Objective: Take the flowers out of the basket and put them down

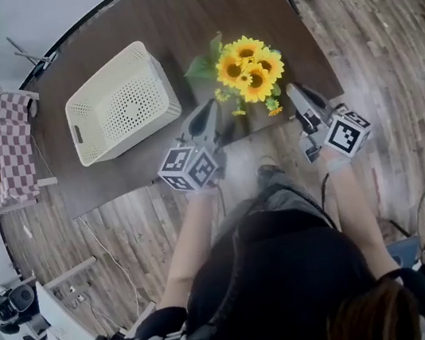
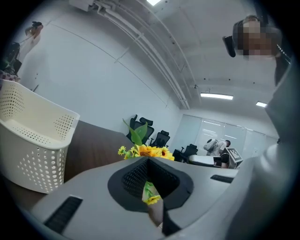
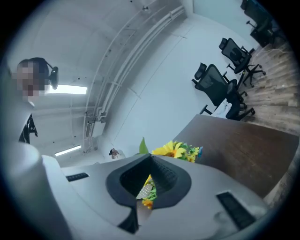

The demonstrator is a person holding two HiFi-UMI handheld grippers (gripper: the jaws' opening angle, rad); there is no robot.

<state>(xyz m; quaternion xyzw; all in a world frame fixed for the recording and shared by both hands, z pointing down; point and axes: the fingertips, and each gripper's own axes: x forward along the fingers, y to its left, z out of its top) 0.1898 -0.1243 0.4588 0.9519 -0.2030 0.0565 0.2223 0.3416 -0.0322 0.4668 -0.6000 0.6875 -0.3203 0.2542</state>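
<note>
At 10 o'clock, the white perforated basket appears empty. The left claw is clenched on nothing. At 12 o'clock, outside the basket, the sunflower bunch lies on the table, with yellow heads, dark centres and green leaves. The right claw is likewise clenched and empty. Advisable: back both claws away level, clear of the petals.

L tongs & R tongs both clamped on flowers, forearms fwd, side by side

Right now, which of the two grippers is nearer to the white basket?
Left. The left gripper is between the basket and the flowers, close to the basket's near corner. The right gripper is on the flowers' far side.
</note>
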